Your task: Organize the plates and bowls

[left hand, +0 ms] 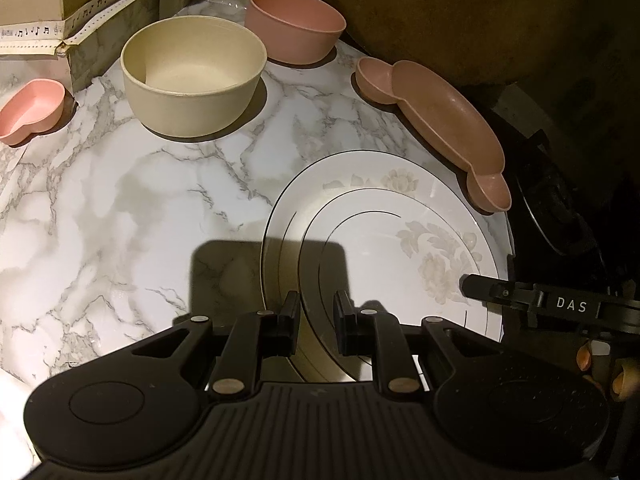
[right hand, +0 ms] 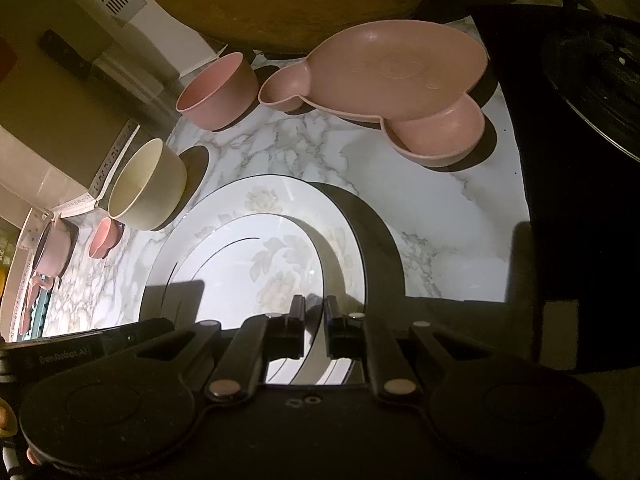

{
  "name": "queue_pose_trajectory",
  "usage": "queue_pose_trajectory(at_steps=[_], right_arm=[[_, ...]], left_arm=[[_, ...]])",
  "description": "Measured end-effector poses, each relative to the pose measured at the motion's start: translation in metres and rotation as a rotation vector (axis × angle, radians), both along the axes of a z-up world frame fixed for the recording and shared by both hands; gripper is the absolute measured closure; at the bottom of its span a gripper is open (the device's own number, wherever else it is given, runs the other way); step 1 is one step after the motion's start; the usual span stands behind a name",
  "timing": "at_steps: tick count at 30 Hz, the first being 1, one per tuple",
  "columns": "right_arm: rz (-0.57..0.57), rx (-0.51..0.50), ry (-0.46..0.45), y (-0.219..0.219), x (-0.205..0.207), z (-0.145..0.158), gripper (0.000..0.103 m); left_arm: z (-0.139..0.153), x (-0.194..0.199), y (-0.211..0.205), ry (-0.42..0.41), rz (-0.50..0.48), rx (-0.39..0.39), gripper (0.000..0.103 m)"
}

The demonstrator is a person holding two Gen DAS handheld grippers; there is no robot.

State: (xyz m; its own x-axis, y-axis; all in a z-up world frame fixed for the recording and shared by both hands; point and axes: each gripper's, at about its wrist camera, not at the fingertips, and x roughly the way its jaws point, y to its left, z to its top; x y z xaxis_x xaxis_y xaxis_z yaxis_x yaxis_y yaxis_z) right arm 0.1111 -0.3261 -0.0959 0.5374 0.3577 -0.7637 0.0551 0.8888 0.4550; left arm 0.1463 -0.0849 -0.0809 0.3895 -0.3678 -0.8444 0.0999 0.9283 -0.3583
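Countertop [left hand: 100, 220], marble-patterned, bearing all the crockery; cardboard box [left hand: 36, 0] at its far left corner in the left wrist view. White plate [left hand: 380, 248], floral print with thin dark rings, the largest dish: it sits at the counter's near right edge and seems to be the item in hand, with both tools at its rim. Pink divided dish [left hand: 440, 120], a wide oval with a small round cup at each end, lies just beyond the plate, its near cup seeming to overlap the plate's far rim. Cream bowl [left hand: 192, 76], upright, stands well apart to the left; pink bowl [left hand: 294, 26] upright behind it; small pink dish [left hand: 32, 112] at the far left. Left gripper [left hand: 316, 308] approaches the plate's left rim low and nearly level, fingers narrowly parted with the rim running between them, not visibly pinching. Right gripper [right hand: 314, 312] comes in at the plate's right rim in its own view, fingers drawn close about the edge; whether they truly clamp it cannot be told. Judged step: taking hold of the plate from two sides, grip not yet confirmed. Next move would call for both sets of fingers to seat firmly on the rim, then an even, level lift clear of the divided dish, since glazed china may slip.
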Motion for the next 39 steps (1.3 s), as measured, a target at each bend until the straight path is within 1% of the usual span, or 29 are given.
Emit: queue_pose_trajectory(at_steps=[9, 19, 21, 22, 25, 29, 36, 39], right_arm=[[-0.005, 0.007, 0.002, -0.002, 0.0, -0.002, 0.095], [0.006, -0.004, 0.004, 0.0, 0.001, -0.002, 0.096], [0.012, -0.015, 0.003, 0.001, 0.001, -0.002, 0.094], [0.015, -0.02, 0.001, 0.002, 0.001, -0.001, 0.09], [0.019, -0.041, -0.017, 0.005, 0.0, 0.004, 0.085], [0.029, -0.069, -0.036, 0.01, -0.003, 0.009, 0.082], [0.062, -0.105, -0.116, 0.027, -0.016, 0.027, 0.079], [0.072, -0.132, -0.157, 0.035, -0.024, 0.037, 0.074]], left_arm=[[0.0, 0.003, 0.001, 0.024, -0.024, -0.002, 0.086], [0.008, 0.0, 0.004, 0.014, -0.022, 0.001, 0.086], [0.01, -0.001, 0.005, 0.009, -0.02, -0.001, 0.086], [0.01, -0.003, 0.006, 0.005, -0.02, -0.003, 0.086], [0.014, -0.007, 0.007, -0.014, -0.02, 0.0, 0.086], [0.02, -0.014, 0.007, -0.052, -0.028, 0.014, 0.086], [0.04, -0.027, 0.007, -0.144, -0.048, 0.029, 0.086], [0.05, -0.035, 0.007, -0.19, -0.064, 0.041, 0.086]])
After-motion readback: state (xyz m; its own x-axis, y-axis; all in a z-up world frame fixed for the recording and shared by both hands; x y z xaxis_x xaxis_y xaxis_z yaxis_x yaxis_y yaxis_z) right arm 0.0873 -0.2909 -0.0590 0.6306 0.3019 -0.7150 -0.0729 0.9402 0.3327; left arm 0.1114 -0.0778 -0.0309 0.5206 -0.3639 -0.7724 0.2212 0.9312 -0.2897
